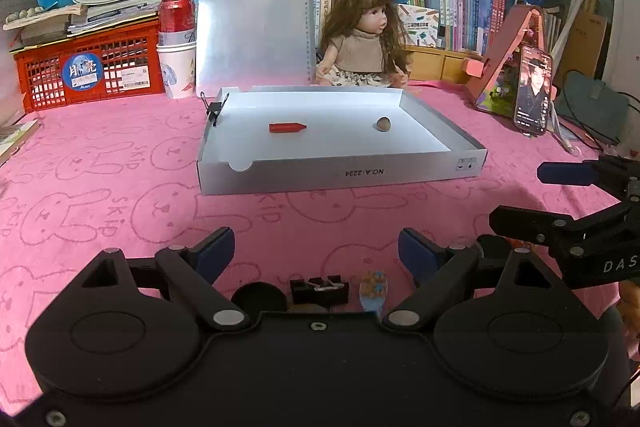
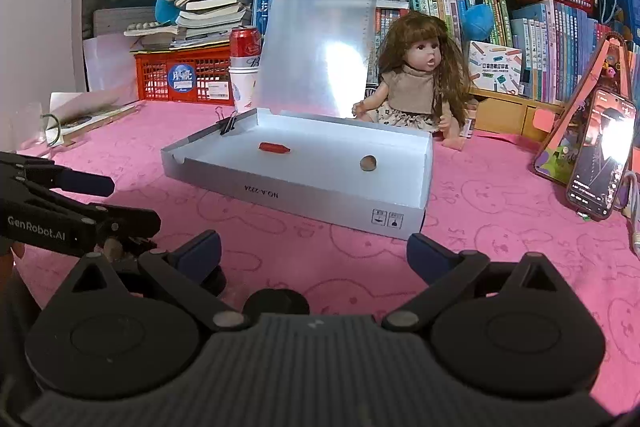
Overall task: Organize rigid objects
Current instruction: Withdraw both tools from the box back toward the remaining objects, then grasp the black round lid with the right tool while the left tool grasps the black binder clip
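Observation:
A shallow white box lies on the pink cloth. Inside it are a red tube-shaped piece and a small brown ball. A black binder clip is pinched on the box's left wall. My left gripper is open, short of the box. Close under it lie a loose black binder clip and a small light-blue trinket. My right gripper is open and holds nothing. A black round piece sits just below it.
Behind the box a clear clipboard leans upright and a doll sits. At the right is a phone on a pink stand. At the back left are a red crate and a red can in paper cups. Books and plush toys line the back.

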`<state>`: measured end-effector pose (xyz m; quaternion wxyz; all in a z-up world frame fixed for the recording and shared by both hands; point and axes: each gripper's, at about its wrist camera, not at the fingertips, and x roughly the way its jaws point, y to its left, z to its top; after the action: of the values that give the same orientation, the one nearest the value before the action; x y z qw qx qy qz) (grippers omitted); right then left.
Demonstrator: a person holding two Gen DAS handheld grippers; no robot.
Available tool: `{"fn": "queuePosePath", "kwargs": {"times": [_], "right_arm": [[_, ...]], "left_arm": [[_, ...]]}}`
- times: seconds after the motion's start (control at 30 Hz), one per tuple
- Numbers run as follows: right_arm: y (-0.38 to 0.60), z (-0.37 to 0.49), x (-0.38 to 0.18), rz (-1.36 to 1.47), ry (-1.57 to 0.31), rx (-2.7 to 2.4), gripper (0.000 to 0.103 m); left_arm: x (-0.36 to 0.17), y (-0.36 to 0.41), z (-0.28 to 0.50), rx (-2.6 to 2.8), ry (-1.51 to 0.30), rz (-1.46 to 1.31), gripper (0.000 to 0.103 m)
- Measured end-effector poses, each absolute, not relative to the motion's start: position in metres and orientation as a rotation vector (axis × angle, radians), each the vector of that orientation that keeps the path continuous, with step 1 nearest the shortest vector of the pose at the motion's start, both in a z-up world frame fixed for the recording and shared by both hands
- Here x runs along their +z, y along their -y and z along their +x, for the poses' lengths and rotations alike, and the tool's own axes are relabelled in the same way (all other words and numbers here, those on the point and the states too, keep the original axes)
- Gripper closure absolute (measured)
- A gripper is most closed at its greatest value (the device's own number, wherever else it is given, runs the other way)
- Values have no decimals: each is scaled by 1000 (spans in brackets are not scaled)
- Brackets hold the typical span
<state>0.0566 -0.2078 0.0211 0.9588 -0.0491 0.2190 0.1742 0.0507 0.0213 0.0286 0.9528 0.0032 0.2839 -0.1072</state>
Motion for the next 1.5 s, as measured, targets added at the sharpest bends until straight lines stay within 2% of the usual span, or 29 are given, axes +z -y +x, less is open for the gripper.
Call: {"fn": "queuePosePath", "kwargs": {"times": [0.7,0.97,1.13,1.27,1.5], "right_arm": [[204,49,8,-127,-468,347,0],[204,52,1,-124,-511,340,3],[205,53,-1,-117,-523,337,6],[207,55,-2,-112,-529,332,12],[205,53,-2,-100,-529,358,40]], "left_arm": [[16,-26,45,-198,-613,7,15],[12,-28,45,-201,-626,-13,30],[13,-28,45,-202,-625,-20,36],[13,-28,44,-203,-623,-18,39],[15,-29,42,-199,-621,-16,40]]}}
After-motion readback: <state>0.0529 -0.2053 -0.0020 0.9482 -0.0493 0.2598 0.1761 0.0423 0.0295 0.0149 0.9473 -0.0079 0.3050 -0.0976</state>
